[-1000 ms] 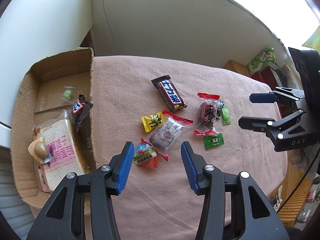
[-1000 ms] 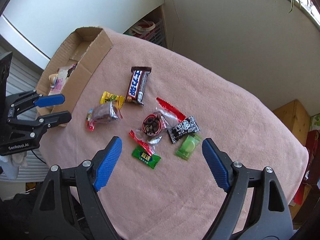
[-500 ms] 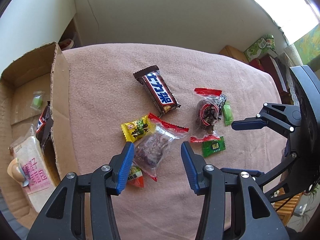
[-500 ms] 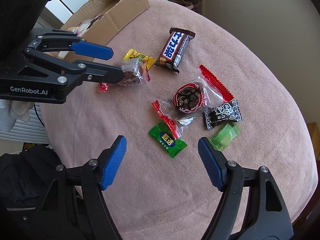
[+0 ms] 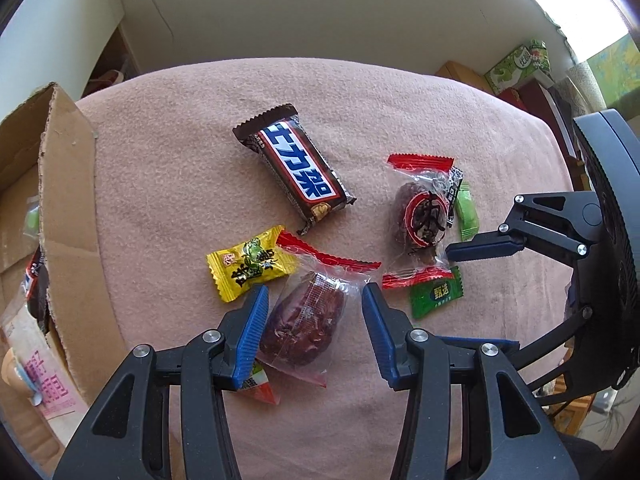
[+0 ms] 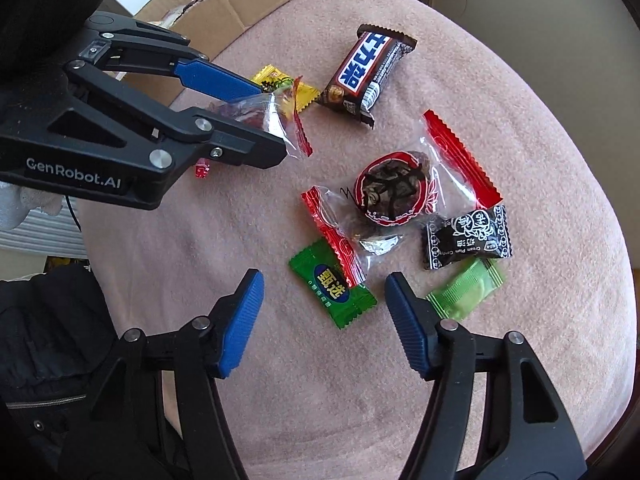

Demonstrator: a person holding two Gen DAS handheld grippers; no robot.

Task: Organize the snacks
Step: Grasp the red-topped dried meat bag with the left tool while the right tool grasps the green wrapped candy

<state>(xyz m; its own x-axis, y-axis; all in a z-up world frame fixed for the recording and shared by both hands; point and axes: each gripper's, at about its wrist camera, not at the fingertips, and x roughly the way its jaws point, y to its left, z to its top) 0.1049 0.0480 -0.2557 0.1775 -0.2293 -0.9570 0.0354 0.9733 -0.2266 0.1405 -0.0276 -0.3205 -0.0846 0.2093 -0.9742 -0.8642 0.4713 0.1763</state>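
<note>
Cardboard box (image 5: 68, 216) sits at the bench (image 5: 168, 184) left edge; open pink cloth near the front. Left claw (image 5: 312, 312) unclenched, straddling clear red-edged date pkt (image 5: 308, 320), pads not pressing. Right claw (image 6: 322, 300) closing around the dark-green candy (image 6: 332, 284), not yet touching it.

A pink cloth (image 5: 168, 168) covers the table. Beyond its far right corner stand a green carton (image 5: 520, 62) and a wooden box (image 5: 460, 74), against a pale wall (image 5: 320, 8)
</note>
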